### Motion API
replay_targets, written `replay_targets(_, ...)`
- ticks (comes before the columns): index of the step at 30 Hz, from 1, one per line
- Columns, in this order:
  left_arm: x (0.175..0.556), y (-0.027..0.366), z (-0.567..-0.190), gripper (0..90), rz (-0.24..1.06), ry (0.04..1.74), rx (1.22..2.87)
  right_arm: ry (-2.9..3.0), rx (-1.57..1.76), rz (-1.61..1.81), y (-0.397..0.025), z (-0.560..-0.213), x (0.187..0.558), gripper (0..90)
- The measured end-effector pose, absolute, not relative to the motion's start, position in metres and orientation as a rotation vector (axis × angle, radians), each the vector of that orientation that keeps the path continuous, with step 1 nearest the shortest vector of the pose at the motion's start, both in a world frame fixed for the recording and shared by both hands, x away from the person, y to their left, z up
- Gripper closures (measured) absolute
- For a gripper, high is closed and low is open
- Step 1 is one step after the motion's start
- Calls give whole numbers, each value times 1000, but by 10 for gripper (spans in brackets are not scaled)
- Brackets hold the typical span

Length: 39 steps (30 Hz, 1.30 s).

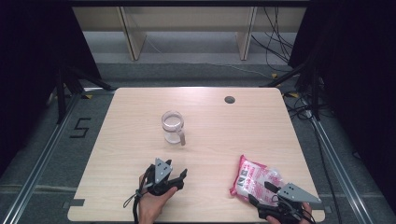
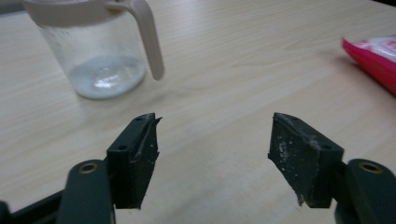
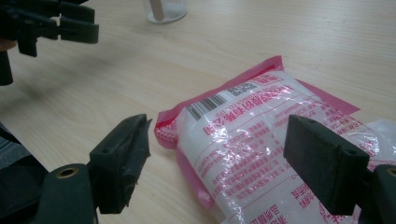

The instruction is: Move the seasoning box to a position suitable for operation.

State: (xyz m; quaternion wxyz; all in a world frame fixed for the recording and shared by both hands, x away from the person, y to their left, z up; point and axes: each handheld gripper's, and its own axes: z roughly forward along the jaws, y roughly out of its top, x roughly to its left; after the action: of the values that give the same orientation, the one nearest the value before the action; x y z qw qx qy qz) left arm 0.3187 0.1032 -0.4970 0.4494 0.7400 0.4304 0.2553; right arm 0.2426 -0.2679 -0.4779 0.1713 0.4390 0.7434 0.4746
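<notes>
A clear jug [image 1: 173, 127] with a beige rim and handle stands upright at the table's middle, a little white powder on its bottom [image 2: 100, 74]. Near the front right edge lies a pink-and-white plastic bag [image 1: 254, 179] of white granules, flat on the table. My left gripper [image 1: 182, 179] is open and empty at the front, its jaws wide apart [image 2: 215, 140], pointing toward the jug a short way off. My right gripper [image 1: 260, 192] is open, with its jaws spread over the near end of the bag [image 3: 252, 144] without touching it [image 3: 219, 154].
The wooden table [image 1: 140, 112] has a dark round grommet [image 1: 229, 99] at its back right. Behind the table stand light wooden shelf legs [image 1: 133, 37], and cables [image 1: 280, 46] lie on the floor at the right. Metal rails [image 1: 42, 158] flank the table.
</notes>
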Motion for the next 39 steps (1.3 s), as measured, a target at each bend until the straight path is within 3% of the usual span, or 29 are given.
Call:
replay_targets(9, 368, 98, -485, 543, 682, 1083, 1840, 2115, 1189, 1350, -271, -478, 245, 226)
replay_targets(21, 412, 81, -494, 599, 706, 1120, 1925, 2123, 1219, 1346, -270, -478, 244, 220)
replay_targets(27, 424, 76, -494, 719, 731, 1107, 1925, 2121, 1176, 1343, -271, -479, 245, 220)
replay_targets(39, 434, 68, -498, 738, 721, 1107, 1900, 2146, 1210, 1336, -270, -479, 244, 216)
